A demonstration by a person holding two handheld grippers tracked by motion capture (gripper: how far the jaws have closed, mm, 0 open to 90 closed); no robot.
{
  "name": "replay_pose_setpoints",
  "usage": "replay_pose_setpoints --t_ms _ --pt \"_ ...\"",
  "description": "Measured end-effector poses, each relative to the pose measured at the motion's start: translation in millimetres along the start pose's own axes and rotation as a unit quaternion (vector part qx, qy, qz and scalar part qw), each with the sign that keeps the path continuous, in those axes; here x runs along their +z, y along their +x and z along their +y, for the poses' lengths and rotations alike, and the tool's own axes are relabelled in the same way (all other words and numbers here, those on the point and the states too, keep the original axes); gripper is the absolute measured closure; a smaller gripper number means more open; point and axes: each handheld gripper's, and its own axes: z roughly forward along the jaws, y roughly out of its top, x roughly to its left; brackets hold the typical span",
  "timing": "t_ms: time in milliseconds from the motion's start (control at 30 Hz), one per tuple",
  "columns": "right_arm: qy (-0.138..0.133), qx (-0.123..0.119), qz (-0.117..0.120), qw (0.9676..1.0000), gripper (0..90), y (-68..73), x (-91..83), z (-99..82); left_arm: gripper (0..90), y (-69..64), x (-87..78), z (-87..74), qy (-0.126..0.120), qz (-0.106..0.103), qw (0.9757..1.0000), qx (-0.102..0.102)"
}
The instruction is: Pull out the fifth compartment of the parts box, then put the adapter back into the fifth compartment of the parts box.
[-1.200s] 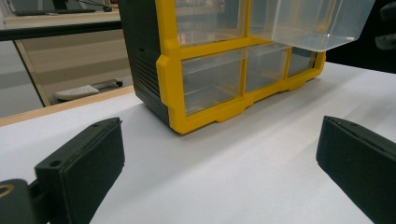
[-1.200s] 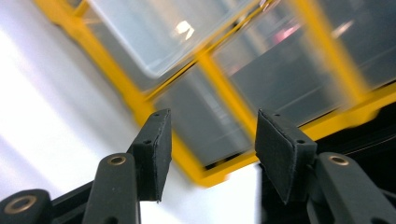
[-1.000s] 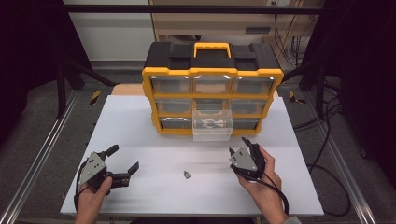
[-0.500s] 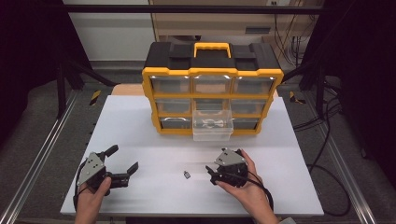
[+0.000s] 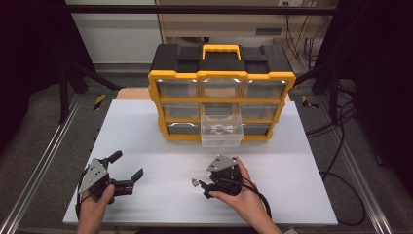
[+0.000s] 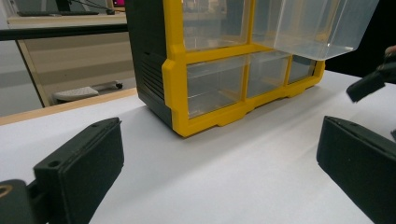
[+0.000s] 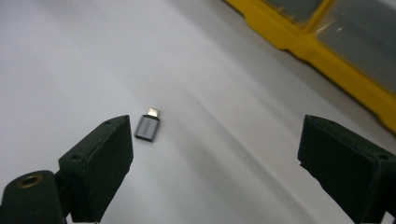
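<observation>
1. Adapter position: the small grey adapter [image 5: 195, 183] lies flat on the white worktop [image 5: 302, 161], just beside the right gripper [image 5: 203, 187] on its left side in the high view, in front of the yellow organiser [image 5: 221, 78].
2. Seen along the right gripper's own view, the adapter [image 7: 147, 126] sits ahead of the jaws and off centre, close to the left-hand jaw and well apart from the other one.
3. Its long axis runs roughly away from that camera, metal plug end farthest off, so the jaws would close across its narrow width.
4. The right gripper's jaws have just been opening and stand wide apart with nothing between them; the adapter is not yet inside the gap.
5. The left gripper [image 5: 127, 170] rests at the worktop's near left edge, jaws spread and empty, well apart from the adapter, so the right hand is much the nearer.
6. My reading: the coming move needs a short advance plus a slight sideways shift to centre the adapter.
7. One clear drawer [image 5: 221, 130] stands pulled out of the organiser.
</observation>
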Motion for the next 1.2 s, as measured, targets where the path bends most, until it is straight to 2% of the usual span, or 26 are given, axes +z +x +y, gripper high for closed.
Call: replay_pose_setpoints --t_ms 67,367,633,767,933,1033,1200 --pt "0.008 -0.004 0.004 1.0 10.6 4.5 4.9 2.2 0.6 0.2 -0.1 0.5 -0.003 0.0 1.0 -0.001" --pt "0.022 0.006 0.017 0.9996 9.1 13.2 19.1 10.1 0.6 -0.9 0.9 0.7 -0.001 -0.005 1.0 0.001" --pt "0.033 0.013 0.01 0.9993 8.0 17.3 20.9 9.9 0.5 -0.9 1.3 1.2 -0.002 -0.004 1.0 0.001" --pt "0.044 0.012 0.027 0.9986 7.7 21.3 22.8 9.2 0.5 -0.3 1.8 1.2 -0.003 -0.003 1.0 0.0" --pt "0.044 0.019 0.034 0.9983 8.9 25.4 22.8 10.8 0.5 -1.4 2.1 1.7 -0.003 -0.004 1.0 0.001" --pt "0.048 0.019 0.052 0.9973 9.4 25.9 22.7 9.9 0.5 -1.5 1.7 2.1 -0.004 -0.005 1.0 0.003" --pt "0.058 0.018 0.049 0.9969 9.9 24.9 24.5 8.5 0.4 1.7 0.3 1.7 -0.007 0.002 1.0 -0.004"
